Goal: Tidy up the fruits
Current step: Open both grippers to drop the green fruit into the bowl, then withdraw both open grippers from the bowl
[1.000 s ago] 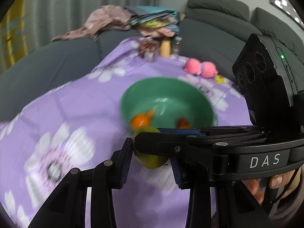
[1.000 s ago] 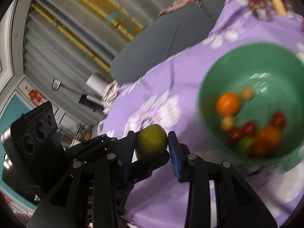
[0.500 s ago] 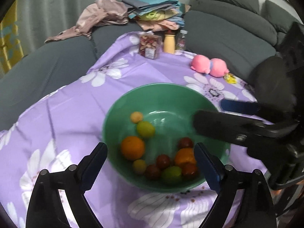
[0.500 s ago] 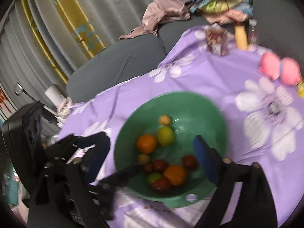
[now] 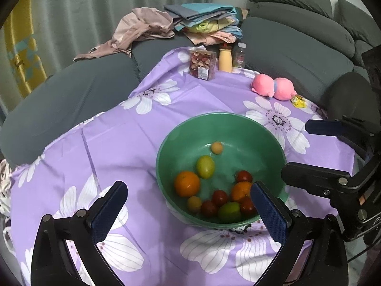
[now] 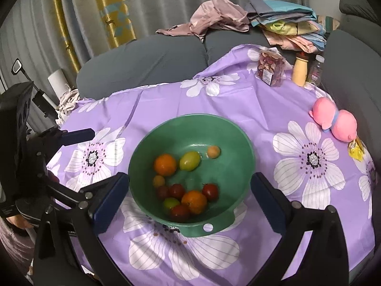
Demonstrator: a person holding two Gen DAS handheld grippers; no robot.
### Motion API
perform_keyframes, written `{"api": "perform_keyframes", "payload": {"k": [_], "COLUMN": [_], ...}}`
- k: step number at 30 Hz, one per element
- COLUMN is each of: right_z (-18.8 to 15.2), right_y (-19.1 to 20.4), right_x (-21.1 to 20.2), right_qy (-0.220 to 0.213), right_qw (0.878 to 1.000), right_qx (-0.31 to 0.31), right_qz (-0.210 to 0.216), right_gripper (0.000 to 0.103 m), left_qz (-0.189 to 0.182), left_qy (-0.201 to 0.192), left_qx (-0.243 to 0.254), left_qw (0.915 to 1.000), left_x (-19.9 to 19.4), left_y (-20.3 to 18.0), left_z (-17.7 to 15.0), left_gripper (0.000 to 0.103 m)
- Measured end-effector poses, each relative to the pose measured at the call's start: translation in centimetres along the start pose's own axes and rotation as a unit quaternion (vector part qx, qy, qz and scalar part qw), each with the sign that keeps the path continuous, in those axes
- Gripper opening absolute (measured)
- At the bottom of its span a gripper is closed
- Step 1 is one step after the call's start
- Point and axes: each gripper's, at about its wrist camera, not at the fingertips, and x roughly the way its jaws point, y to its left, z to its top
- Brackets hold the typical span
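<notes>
A green bowl [image 5: 221, 116] [image 6: 190, 118] stands on the purple flowered cloth and holds several fruits. Among them are two oranges, a yellow-green fruit [image 5: 205, 166] [image 6: 189, 160], dark red tomatoes and small yellow ones. My left gripper [image 5: 185, 190] hangs above the bowl's near left side. Its jaws are opening wide and nothing is between the pads. My right gripper [image 6: 189, 178] straddles the bowl's near rim from above, and its jaws are also opening and empty. Each gripper shows at the edge of the other's view, as the right fingers [image 5: 309, 171] and the left fingers [image 6: 78, 134].
A pink plush toy [image 5: 273, 87] and a yellow wrapper [image 5: 298, 101] lie at the cloth's far right. A clear box of dried petals [image 5: 202, 64] and two bottles [image 5: 225, 57] stand at the far edge. Grey sofas with piled clothes [image 5: 202, 23] surround the table.
Both grippers were shut around a green fruit above the bowl a second ago. Both have let go and opened wide, and have drawn back and up. A yellow-green fruit now lies in the bowl.
</notes>
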Motion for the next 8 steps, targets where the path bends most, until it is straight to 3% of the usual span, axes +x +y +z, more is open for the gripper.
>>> {"api": "perform_keyframes", "payload": {"k": [8], "right_z": [0.29], "right_y": [0.26], "right_x": [-0.79], "right_qy": [-0.006], "right_qw": [1.000], "right_qx": [-0.002], "right_qz": [-0.001], "right_gripper": [0.103], "left_qz": [0.006], "left_qy": [0.002], "left_qx": [-0.006], "left_qw": [1.0000], "left_x": [-0.14], "left_y": [-0.07], "left_z": [0.25], "left_gripper": [0.102]}}
